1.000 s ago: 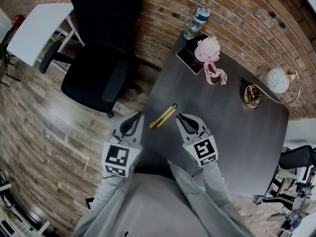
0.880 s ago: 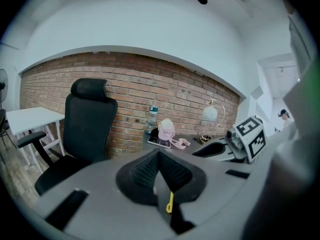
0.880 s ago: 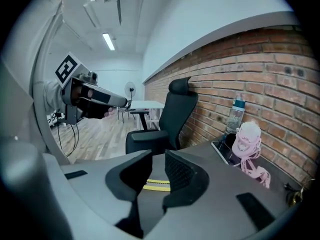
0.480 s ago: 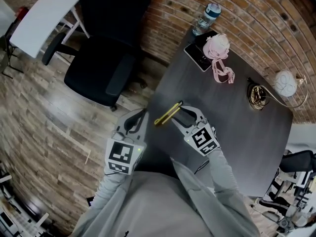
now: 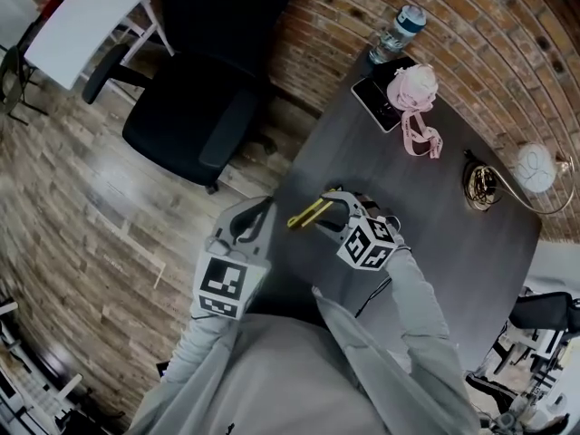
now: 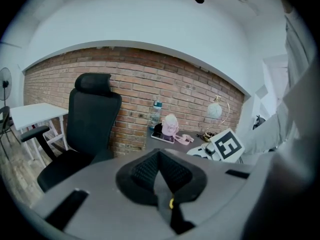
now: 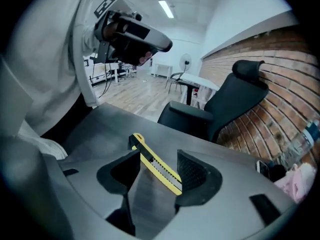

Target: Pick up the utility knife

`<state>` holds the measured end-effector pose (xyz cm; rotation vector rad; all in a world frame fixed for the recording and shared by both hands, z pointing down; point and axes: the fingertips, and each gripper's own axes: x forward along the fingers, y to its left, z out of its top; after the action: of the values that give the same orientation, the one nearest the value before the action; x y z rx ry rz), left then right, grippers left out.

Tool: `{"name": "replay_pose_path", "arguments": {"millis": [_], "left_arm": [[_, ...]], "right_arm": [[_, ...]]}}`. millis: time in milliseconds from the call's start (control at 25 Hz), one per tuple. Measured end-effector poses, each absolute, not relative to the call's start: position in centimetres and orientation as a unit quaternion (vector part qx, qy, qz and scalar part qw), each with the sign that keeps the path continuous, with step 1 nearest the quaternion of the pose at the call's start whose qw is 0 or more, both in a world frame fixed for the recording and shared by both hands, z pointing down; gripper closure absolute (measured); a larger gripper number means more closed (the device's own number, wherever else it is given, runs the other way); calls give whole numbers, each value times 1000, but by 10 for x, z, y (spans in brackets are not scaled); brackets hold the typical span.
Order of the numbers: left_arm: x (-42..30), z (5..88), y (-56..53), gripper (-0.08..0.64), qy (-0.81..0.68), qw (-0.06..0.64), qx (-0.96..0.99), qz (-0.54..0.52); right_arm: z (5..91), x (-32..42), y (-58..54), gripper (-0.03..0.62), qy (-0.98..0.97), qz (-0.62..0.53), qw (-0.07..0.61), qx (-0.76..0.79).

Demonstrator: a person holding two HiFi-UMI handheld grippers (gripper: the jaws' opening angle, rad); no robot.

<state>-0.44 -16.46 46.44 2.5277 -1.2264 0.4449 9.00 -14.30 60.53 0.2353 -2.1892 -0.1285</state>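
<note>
The yellow-and-black utility knife lies flat on the dark table near its left edge. My right gripper tilts down over it, and its jaws have just been opening. In the right gripper view the knife runs slantwise between the two wide-apart pads, which do not press on it. My left gripper hovers at the table's left edge, a little left of the knife. Its pads meet with nothing between them.
A black office chair stands on the wood floor left of the table, a white side table beyond it. At the far end lie a water bottle, a phone, a pink object, a gold lamp base.
My right gripper has rolled, dropped and moved left onto the knife, and its jaws have gone from shut to wide open around it. The left gripper has stayed put.
</note>
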Motion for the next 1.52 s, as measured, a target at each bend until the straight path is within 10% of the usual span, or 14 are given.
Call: {"name": "replay_pose_path", "arguments": {"millis": [1520], "left_arm": [[-7,471,-170,541,-445,157,868,156]], "right_arm": [[647,80,-130,460,-817,-114,534,-185]]}}
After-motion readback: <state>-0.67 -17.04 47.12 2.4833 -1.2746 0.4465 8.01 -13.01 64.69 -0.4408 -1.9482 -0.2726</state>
